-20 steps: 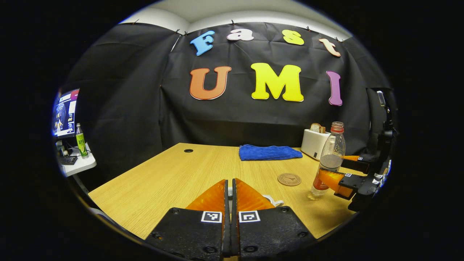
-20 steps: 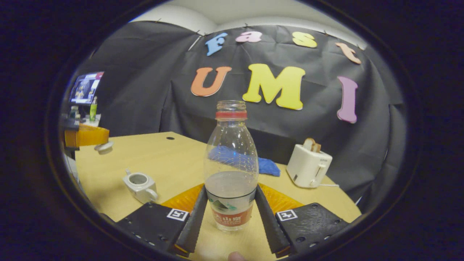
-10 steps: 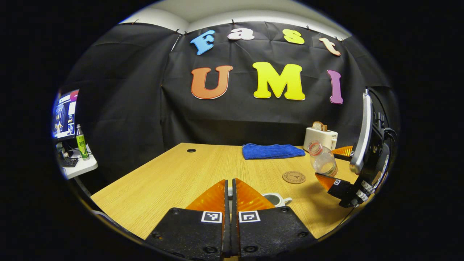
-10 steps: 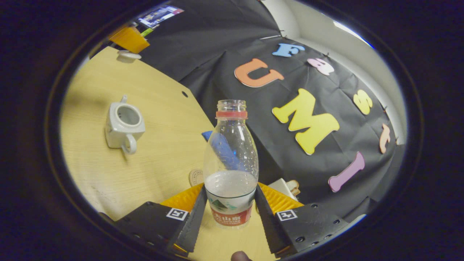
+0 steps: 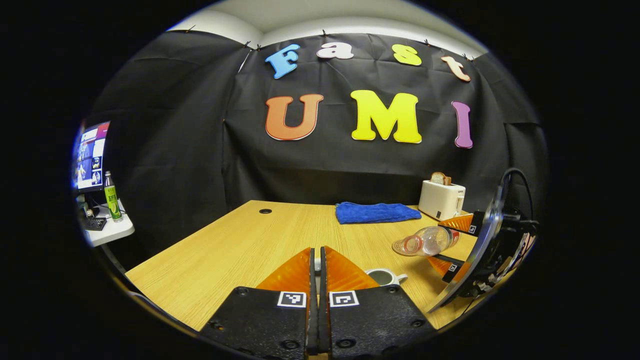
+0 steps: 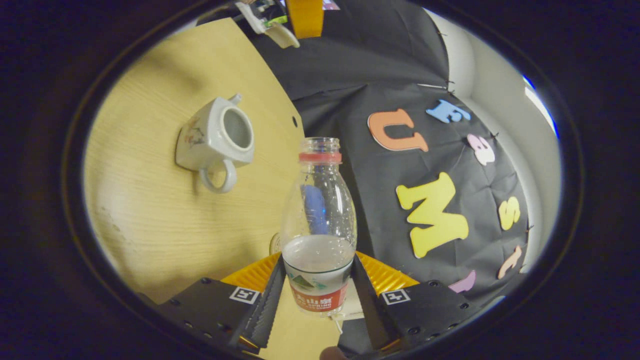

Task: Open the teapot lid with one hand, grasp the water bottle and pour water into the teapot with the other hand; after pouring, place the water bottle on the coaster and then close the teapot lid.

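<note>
Clear plastic water bottle (image 6: pixel 319 225) with red neck ring, uncapped, partly full: we see it clamped at the label between both fingers of the right hand-held gripper (image 6: pixel 319 300). In the left gripper view we note the bottle (image 5: pixel 425 243) tipped nearly level above the light wooden bench (image 5: pixel 240 245), mouth toward the open white ceramic teapot (image 5: pixel 384 276), just short of it. Left hand-held gripper (image 5: pixel 315 270) is clenched; the right gripper view shows the white lid (image 6: pixel 282 36) at its tips. Bench left of the teapot (image 6: pixel 215 140) lies bare. Blue cloth (image 5: pixel 376 212) and white toaster (image 5: pixel 441 199) sit near the far edge.
</note>
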`<action>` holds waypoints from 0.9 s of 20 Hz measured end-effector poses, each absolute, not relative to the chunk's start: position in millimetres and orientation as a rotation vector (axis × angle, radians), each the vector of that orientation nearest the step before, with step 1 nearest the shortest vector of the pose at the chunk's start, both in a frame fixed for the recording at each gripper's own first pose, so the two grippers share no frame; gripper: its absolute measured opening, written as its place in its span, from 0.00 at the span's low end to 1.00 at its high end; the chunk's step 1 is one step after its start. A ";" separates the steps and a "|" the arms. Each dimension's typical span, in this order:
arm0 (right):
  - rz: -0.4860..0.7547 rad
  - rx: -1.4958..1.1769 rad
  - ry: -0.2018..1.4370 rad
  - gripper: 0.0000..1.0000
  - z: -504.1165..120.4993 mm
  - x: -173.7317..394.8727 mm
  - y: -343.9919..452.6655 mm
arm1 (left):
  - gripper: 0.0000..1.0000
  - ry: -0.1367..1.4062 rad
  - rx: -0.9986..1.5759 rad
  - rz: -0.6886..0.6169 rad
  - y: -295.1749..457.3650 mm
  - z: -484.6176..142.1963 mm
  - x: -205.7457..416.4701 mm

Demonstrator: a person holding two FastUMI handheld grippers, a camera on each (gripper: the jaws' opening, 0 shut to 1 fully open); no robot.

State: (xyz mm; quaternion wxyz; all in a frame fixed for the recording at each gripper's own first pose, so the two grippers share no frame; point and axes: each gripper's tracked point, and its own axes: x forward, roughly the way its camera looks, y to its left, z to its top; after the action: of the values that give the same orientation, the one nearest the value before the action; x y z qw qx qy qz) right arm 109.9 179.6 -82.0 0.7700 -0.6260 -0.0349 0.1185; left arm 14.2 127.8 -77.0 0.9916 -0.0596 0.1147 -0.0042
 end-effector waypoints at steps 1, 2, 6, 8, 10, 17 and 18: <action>0.260 -1.393 -0.087 0.74 -83.1 109.6 181.9 | 0.03 0.230 -0.122 -0.006 129.7 -77.1 13.2; 0.257 -1.428 -0.102 0.74 -83.1 111.0 183.6 | 0.03 0.228 -0.125 -0.005 131.4 -77.0 12.4; 0.247 -1.525 -0.154 0.74 -79.4 110.2 188.3 | 0.03 0.227 -0.132 -0.006 135.4 -74.1 11.3; 0.239 -1.567 -0.179 0.73 -75.0 108.6 189.8 | 0.03 0.227 -0.132 -0.007 137.2 -72.6 10.7; 0.238 -1.603 -0.200 0.74 -72.1 106.0 192.2 | 0.03 0.228 -0.131 -0.008 137.5 -72.6 9.5; 0.226 -1.702 -0.256 0.74 -66.5 96.9 197.8 | 0.03 0.229 -0.123 -0.015 139.6 -71.1 7.5; 0.223 -1.719 -0.265 0.74 -65.4 95.9 198.7 | 0.03 0.228 -0.122 -0.015 139.3 -70.3 7.8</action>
State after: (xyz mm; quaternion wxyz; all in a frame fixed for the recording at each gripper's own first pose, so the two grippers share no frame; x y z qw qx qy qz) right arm 95.9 198.7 -65.4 0.6396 -0.7536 -0.1162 0.0978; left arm 7.8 139.3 -70.3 0.9917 -0.0607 0.1134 -0.0075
